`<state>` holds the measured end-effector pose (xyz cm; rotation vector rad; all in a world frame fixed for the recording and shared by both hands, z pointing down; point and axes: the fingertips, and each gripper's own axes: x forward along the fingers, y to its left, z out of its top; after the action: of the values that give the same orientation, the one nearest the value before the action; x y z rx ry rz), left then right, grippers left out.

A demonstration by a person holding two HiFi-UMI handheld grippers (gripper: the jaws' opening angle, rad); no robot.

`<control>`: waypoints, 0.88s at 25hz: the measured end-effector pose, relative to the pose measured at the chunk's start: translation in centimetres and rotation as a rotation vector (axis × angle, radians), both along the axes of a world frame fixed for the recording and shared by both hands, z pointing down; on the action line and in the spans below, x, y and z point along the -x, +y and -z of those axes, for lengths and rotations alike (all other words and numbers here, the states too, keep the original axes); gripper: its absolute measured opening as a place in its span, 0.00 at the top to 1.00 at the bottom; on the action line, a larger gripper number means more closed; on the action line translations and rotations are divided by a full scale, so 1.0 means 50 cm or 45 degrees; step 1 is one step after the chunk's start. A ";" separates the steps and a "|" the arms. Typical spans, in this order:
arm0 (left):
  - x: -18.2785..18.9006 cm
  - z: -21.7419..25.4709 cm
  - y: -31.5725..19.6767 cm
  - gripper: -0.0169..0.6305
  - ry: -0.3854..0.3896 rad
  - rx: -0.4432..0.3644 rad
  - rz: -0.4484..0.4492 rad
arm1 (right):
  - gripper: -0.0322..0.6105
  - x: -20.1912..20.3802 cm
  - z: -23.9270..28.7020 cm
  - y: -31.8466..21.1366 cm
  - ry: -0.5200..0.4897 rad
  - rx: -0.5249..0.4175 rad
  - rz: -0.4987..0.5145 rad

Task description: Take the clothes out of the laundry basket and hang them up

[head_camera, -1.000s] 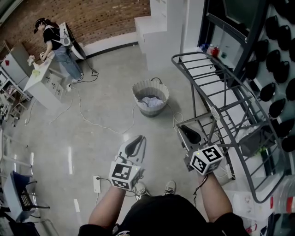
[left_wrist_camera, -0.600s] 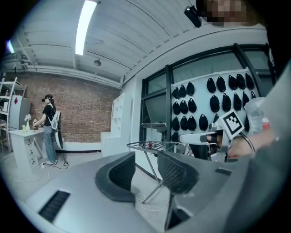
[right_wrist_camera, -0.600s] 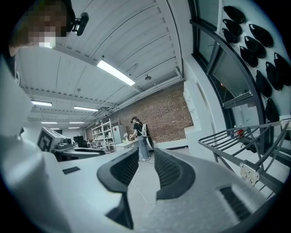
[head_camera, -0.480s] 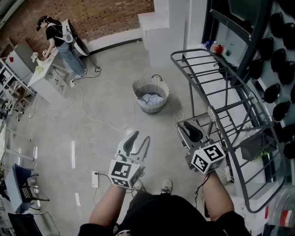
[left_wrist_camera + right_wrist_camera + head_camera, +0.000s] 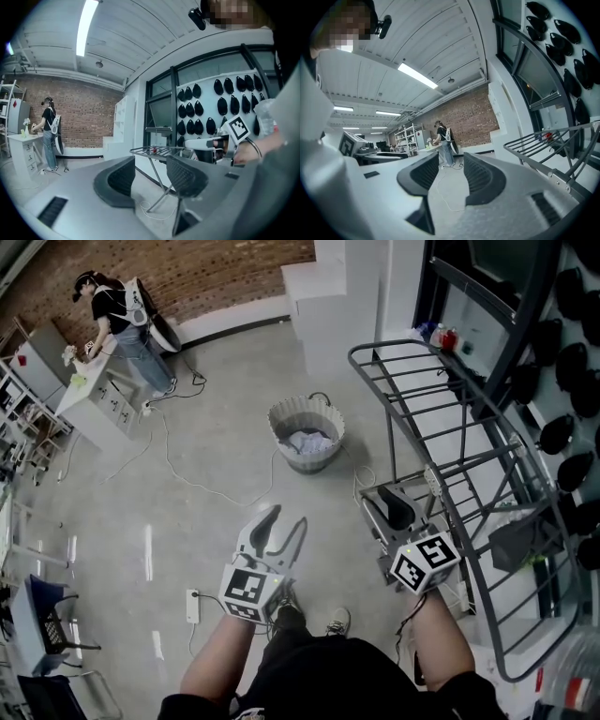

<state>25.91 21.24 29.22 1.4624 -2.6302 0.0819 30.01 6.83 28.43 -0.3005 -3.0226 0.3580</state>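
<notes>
Progress: nothing hung. Pale ribbed round laundry basket (image 5: 306, 435) on the floor at your twelve o'clock, with light clothes (image 5: 307, 443) inside. Grey metal wire drying rack (image 5: 448, 463), two o'clock, bare where visible. Your left hand-held gripper (image 5: 283, 521) and right hand-held gripper (image 5: 386, 505) — jaws opening, nothing between them. Every garment is left to do.

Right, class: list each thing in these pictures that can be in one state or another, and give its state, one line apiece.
Laundry basket: upright on the floor, not emptied.
Clothes: heaped in the basket, not yet taken out.
Drying rack: unfolded, nothing hung on it.
Left gripper: fingers opening, nothing between them.
Right gripper: fingers opening, nothing between them.
</notes>
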 end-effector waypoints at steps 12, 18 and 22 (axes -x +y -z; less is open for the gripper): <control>0.225 -0.023 0.036 0.67 0.031 -0.048 -0.071 | 0.65 0.198 -0.022 0.026 0.049 -0.028 -0.105; 0.371 -0.022 0.091 0.67 0.032 -0.056 -0.107 | 0.64 0.344 -0.015 0.087 0.053 -0.030 -0.136; 0.440 -0.032 0.123 0.67 0.037 -0.058 -0.120 | 0.63 0.417 -0.017 0.123 0.063 -0.045 -0.137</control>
<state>3.92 27.37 30.81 1.5898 -2.5555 0.0102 9.17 12.99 29.29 -0.1247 -3.0002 0.3139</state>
